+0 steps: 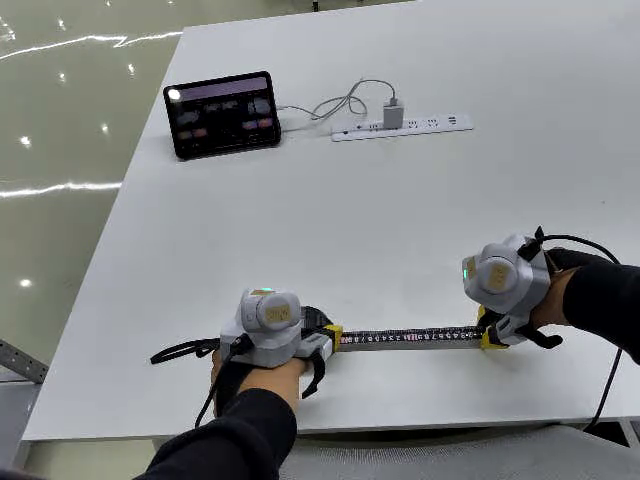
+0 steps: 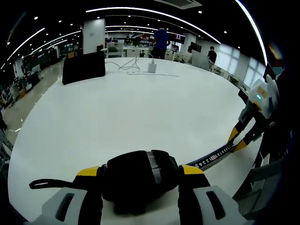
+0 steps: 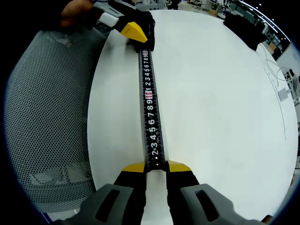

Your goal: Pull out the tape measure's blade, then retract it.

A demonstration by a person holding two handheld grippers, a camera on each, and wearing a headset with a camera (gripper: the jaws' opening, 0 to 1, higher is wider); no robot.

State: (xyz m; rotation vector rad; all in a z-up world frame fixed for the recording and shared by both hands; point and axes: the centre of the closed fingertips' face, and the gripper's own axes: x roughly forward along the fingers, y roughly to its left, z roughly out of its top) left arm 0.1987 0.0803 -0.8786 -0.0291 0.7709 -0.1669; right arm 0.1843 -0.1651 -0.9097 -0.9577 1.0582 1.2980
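My left gripper [image 2: 140,171] has its yellow-tipped jaws clamped on the rounded black tape measure case [image 2: 136,183]. My right gripper [image 3: 154,167] has its jaws pinched on the tip of the flat, numbered blade [image 3: 149,108], stretched straight along the smooth white table [image 1: 400,220]. Both grippers sit low by the near edge, well apart.

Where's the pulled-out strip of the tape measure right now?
In the head view the blade lies stretched along the near edge of the table, between the tape measure case held in the left claw and the right claw pinching its tip.
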